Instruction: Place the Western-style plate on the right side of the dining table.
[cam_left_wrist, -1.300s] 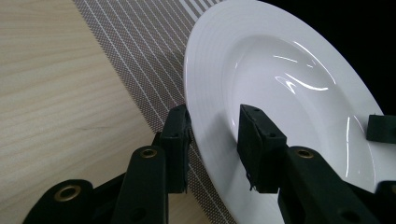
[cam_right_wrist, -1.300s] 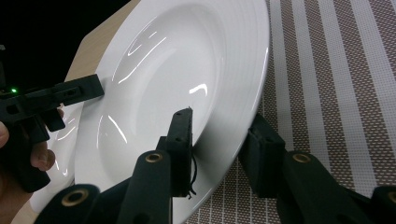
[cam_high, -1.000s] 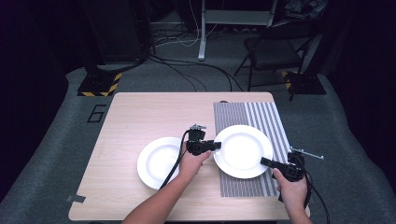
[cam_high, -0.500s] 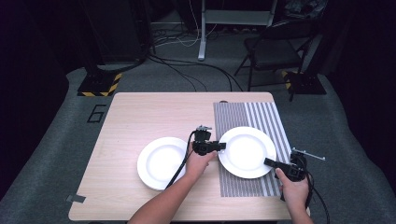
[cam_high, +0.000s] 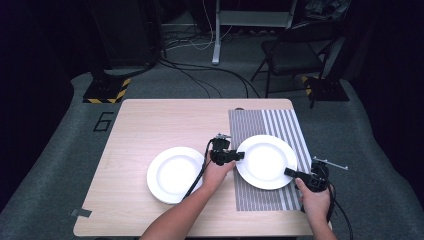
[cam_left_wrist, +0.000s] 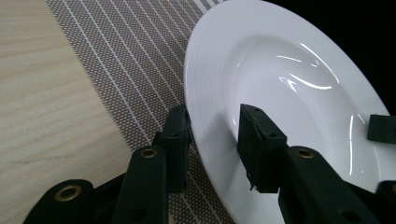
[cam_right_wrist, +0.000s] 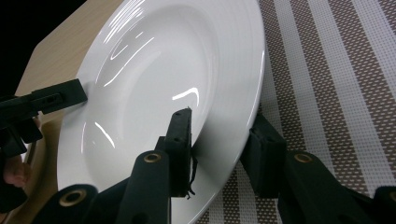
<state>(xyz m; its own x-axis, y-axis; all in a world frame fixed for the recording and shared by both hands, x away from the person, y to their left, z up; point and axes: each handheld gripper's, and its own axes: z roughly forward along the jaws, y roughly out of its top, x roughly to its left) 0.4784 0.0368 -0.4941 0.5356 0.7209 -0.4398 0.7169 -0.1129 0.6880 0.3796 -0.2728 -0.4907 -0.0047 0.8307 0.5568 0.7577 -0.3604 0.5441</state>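
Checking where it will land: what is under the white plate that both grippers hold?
Under the round white ceramic plate lies the brown-and-white striped woven placemat on the light wooden table. The patch beneath its middle is covered.

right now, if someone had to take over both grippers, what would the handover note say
Left gripper: jaws straddle the left rim of the white plate, one above and one below; a firm clamp cannot be confirmed.
Right gripper: jaws straddle the same plate's near-right rim in the same way.
Plate: over the striped placemat at the table's right; whether it rests or is lifted is unclear.
Second white plate: on bare wood to the left, untouched.
Done: both grippers are placed on the plate.
Left: probably move it as a pair, perhaps toward the second plate.
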